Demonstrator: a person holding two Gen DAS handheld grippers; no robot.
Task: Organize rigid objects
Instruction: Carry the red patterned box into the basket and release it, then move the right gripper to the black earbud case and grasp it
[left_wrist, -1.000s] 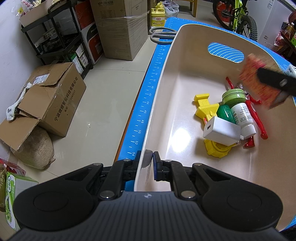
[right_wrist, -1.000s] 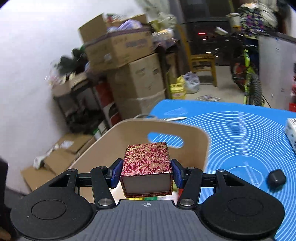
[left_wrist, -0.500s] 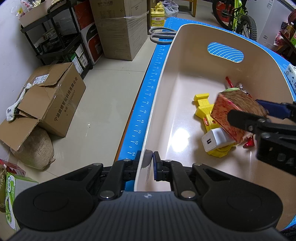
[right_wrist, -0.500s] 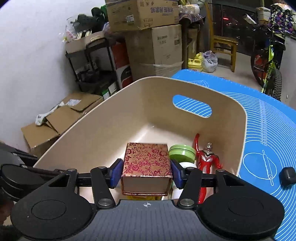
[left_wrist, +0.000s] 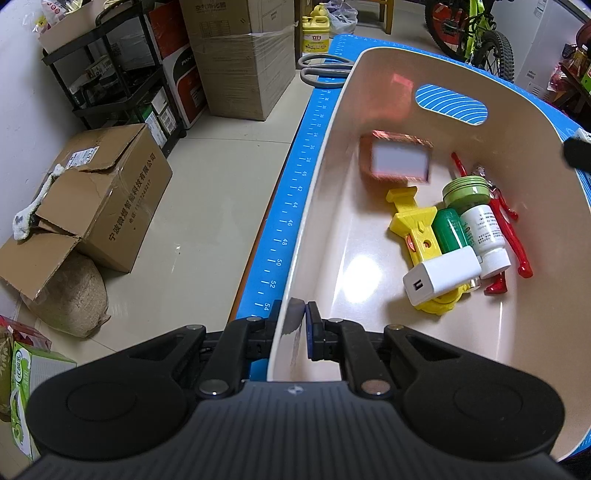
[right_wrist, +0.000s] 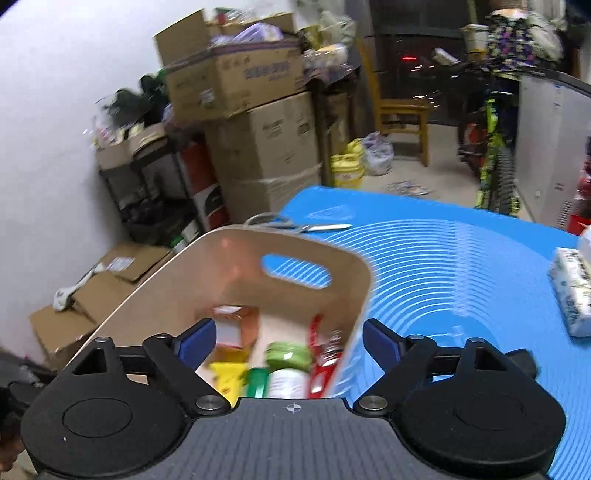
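Left wrist view: red brocade box (left_wrist: 397, 160), blurred, pale face up in bin (left_wrist: 354, 96).
Left gripper (left_wrist: 297, 323): fingers pinching bin rim.
Right gripper (right_wrist: 286, 338): fingers spread, empty.

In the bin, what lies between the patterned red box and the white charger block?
In the left wrist view, the yellow plastic toy lies between the red box and the white charger; its far end nears the box, and the charger rests on its near end.

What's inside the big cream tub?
In the tub: a red patterned box, blurred; a yellow toy, green bottle, white bottle, green-lidded jar, white charger and red figure. The charger hides part of the yellow toy.
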